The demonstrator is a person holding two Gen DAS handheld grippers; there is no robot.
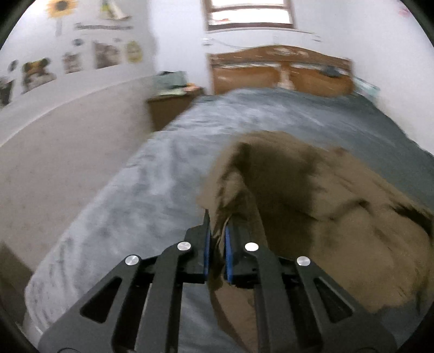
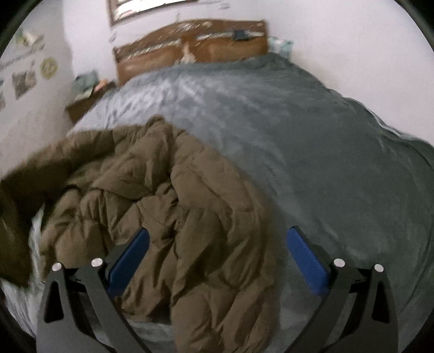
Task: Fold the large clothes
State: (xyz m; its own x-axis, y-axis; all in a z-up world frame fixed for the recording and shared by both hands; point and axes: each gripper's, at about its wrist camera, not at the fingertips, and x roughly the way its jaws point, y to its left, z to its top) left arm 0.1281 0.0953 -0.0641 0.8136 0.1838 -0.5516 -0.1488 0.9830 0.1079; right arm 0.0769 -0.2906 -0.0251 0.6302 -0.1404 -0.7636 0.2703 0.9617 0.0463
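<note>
- My left gripper (image 1: 217,230) is pressed together on a fold of the brown puffer jacket (image 1: 312,195); cloth sits between the blue pads (image 1: 228,252), only the left wrist view shows this pinch.
- My right gripper (image 2: 217,236) is spread wide, blue pads (image 2: 303,258) far apart, nothing pinched; it hangs over the jacket (image 2: 168,206), and I can't tell if the left pad touches the fabric.
- Jacket lies crumpled on the near part of the bed, on the grey bedspread (image 2: 312,141); right wrist view shows the quilted heap whole, left view only a blurred brown mass.
- Left view alone shows the beige floor (image 1: 67,152) beside the bed and a window (image 1: 249,13) above the wooden headboard (image 1: 279,70).
- Both views catch a nightstand (image 1: 171,106) with clutter on top beside the headboard, plus pictures on the wall (image 1: 40,73).
- Dark lifted flap of jacket at the left edge of the right view is cut off; I can't see what holds it.
- Both frames smeared; items on the nightstand and headboard shelf are unreadable.
- Neither gripper shows in the other's camera; no hands in view.
</note>
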